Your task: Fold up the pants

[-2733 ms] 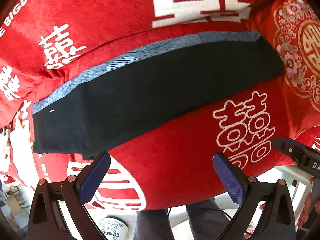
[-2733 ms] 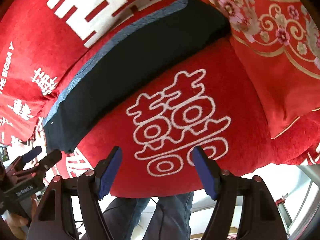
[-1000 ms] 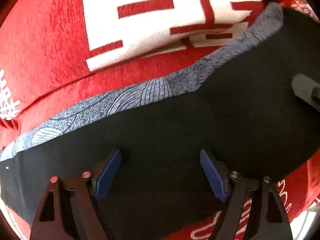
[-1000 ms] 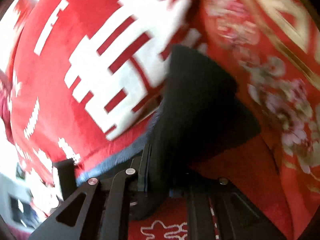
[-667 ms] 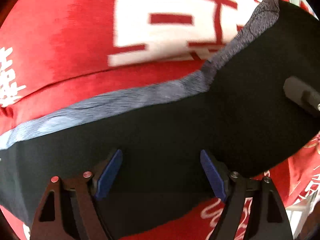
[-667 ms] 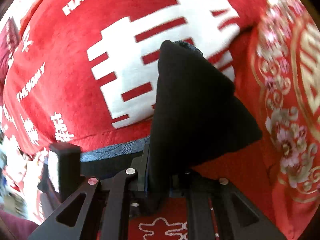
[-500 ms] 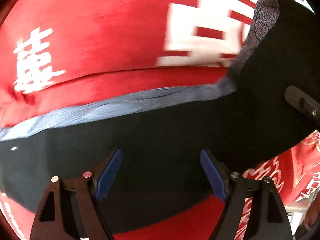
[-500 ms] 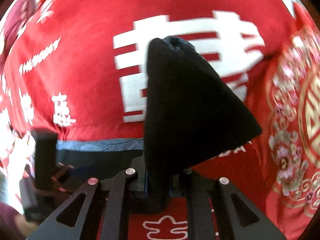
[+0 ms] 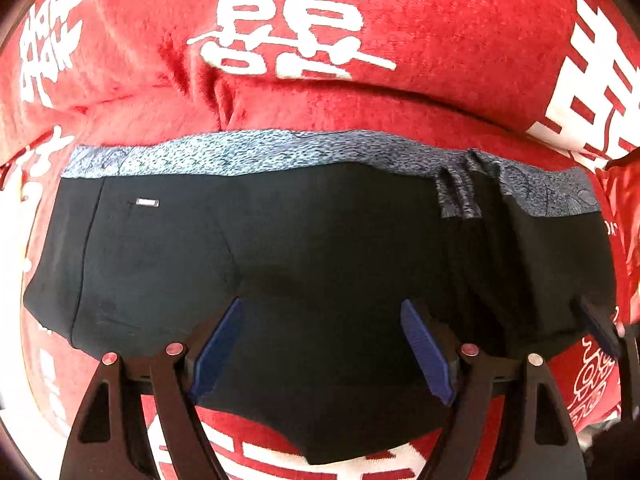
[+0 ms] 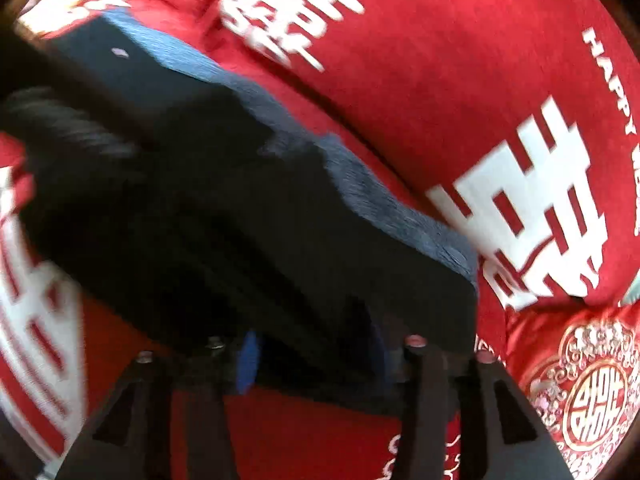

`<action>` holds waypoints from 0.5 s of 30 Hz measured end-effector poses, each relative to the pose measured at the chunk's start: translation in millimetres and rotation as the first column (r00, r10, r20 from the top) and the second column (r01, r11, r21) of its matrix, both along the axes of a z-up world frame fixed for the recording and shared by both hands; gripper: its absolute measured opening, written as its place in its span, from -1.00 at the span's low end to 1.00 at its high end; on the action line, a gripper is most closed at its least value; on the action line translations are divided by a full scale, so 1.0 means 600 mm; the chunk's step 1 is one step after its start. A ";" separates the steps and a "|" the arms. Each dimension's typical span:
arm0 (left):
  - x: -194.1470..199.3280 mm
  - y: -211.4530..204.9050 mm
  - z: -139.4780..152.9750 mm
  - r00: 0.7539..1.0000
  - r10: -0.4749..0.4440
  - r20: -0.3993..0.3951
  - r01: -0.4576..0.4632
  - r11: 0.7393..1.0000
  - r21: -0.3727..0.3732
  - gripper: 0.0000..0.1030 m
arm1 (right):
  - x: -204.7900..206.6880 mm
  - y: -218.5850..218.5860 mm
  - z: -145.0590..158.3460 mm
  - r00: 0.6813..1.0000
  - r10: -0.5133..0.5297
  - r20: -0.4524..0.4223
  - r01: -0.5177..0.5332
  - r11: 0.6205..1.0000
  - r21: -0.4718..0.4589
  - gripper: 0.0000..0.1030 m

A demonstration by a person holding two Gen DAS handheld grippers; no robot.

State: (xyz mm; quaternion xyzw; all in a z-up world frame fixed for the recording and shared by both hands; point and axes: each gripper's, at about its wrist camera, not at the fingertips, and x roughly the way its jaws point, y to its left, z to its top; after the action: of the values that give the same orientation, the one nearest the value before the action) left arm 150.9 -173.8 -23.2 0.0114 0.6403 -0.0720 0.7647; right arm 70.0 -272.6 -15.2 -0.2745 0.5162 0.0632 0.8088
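On red plush blanket (image 9: 460, 92), folded black pants w/ grey patterned side stripe (image 9: 320, 248): left gripper (image 9: 324, 350) wide, empty; right gripper (image 10: 312, 354) opening, letting go — top layer may slide askew.

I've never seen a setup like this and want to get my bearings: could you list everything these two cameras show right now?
black fabric pants with a grey patterned side strip: one, black and grey, lying folded on the blanket.
red plush blanket with white characters: one, red and white, under the pants.
red cushion with gold floral embroidery: one, red and gold, lower right of the right view.
left gripper: one, black with blue pads, open above the pants.
right gripper: one, black with blue pads, jaws opening at the pants' edge.
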 end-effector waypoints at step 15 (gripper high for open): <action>0.006 -0.142 0.030 0.970 -0.179 -0.167 0.118 0.939 -0.323 0.58 | -0.020 -0.311 -0.055 0.645 -0.416 -0.641 0.702 -0.008 0.712 0.14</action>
State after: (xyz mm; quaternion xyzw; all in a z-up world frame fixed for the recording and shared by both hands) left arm 154.6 -258.8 -5.0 -0.0675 0.6896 -0.2303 0.6833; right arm 58.1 -459.1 -48.1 0.4981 0.5305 0.0532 0.6838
